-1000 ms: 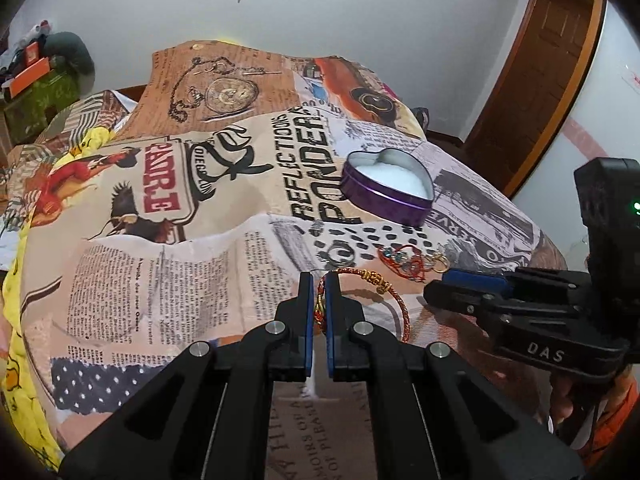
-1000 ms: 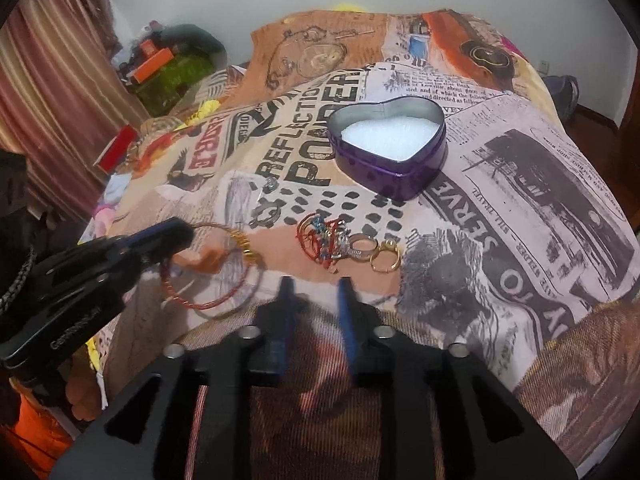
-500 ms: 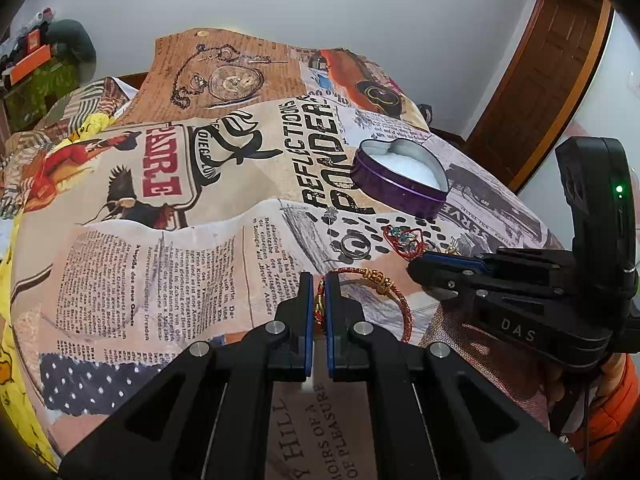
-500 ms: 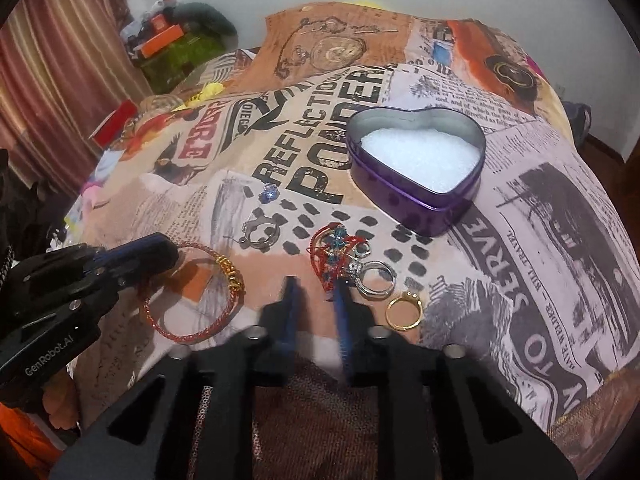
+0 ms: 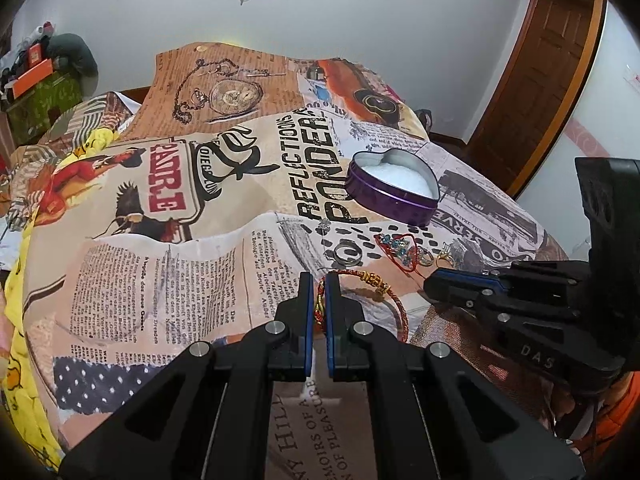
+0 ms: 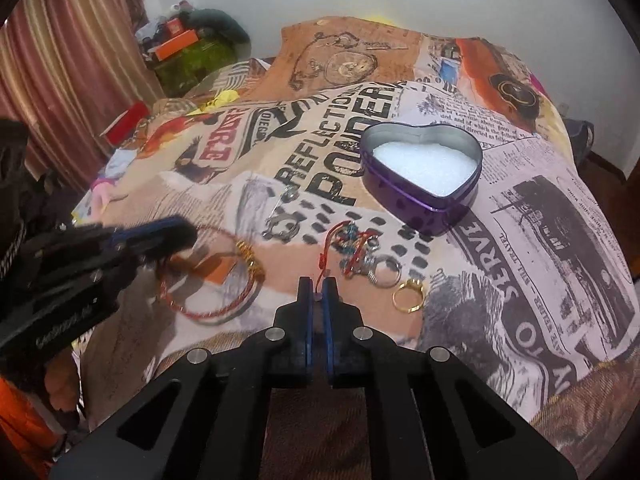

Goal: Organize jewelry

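My left gripper (image 5: 319, 285) is shut on the near rim of a red cord bangle with gold beads (image 5: 374, 281), which lies on the printed bedspread; it also shows in the right wrist view (image 6: 224, 276). My right gripper (image 6: 318, 285) is shut on the red thread of a red and blue charm bracelet (image 6: 352, 246), seen too in the left wrist view (image 5: 400, 246). A purple heart tin (image 6: 424, 168) with white lining stands open behind it. A gold ring (image 6: 408, 294), a silver ring (image 6: 386, 270) and a silver clasp (image 6: 282, 230) lie loose nearby.
The bedspread (image 5: 160, 264) covers the whole bed. A green box with orange items (image 6: 188, 52) and a curtain (image 6: 60, 80) stand at the left. A wooden door (image 5: 548, 60) is at the right.
My right gripper has moved forward and closed on the red thread of the charm bracelet. My left gripper stays shut on the bangle, raised slightly.
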A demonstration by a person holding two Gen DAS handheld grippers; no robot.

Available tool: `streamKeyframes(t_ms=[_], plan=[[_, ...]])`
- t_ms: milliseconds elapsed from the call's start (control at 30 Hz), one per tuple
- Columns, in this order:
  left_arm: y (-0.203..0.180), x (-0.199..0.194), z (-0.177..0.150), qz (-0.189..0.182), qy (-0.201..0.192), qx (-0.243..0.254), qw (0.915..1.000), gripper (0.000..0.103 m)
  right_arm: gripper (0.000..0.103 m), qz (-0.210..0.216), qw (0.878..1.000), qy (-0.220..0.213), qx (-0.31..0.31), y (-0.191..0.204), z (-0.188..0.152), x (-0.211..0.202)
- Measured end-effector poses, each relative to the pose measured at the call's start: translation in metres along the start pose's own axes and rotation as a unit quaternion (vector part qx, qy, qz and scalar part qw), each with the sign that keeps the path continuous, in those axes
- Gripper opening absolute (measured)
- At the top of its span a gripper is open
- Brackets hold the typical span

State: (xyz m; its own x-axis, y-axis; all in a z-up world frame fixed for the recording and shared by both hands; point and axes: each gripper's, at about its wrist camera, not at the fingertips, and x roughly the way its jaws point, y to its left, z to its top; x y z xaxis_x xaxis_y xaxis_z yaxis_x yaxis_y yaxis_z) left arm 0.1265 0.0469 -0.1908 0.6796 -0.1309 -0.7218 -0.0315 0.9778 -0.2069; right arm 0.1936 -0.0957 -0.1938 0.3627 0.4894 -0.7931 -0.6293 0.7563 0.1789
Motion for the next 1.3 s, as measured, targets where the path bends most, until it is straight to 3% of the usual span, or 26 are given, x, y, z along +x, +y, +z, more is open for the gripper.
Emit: streamKeyframes(t_ms=[233,300,400,700,1067,1200,1300], plan=[[0.000,0.000,0.000,0.002,0.000,0.000,1.0000,0.003,0.008,-0.023,0.998,0.000,0.050,-0.023,0.006,-0.006],[0.000,0.001,-0.001,0.002,0.002,-0.001,1.0000,0.003,0.020,-0.033,0.998,0.000,0.052,-0.026,0.007,-0.007],[0.000,0.002,-0.001,0.003,0.005,-0.003,1.0000,0.004,0.026,-0.044,0.998,-0.001,0.048,-0.028,0.007,-0.004],[0.004,0.009,0.001,0.005,0.010,-0.005,0.9999,0.004,0.026,-0.065,0.998,0.027,-0.004,-0.024,0.019,0.020],[0.003,0.014,0.003,0.008,0.014,0.000,0.9999,0.004,0.027,-0.037,0.999,0.033,-0.017,-0.026,0.023,0.031],[-0.001,0.013,0.009,0.008,0.008,0.003,0.9999,0.003,0.014,-0.035,0.999,0.021,-0.017,-0.026,0.021,0.027],[-0.006,0.009,0.016,0.008,-0.001,0.006,0.9999,0.004,0.011,-0.035,0.999,0.009,-0.017,-0.024,0.021,0.019]])
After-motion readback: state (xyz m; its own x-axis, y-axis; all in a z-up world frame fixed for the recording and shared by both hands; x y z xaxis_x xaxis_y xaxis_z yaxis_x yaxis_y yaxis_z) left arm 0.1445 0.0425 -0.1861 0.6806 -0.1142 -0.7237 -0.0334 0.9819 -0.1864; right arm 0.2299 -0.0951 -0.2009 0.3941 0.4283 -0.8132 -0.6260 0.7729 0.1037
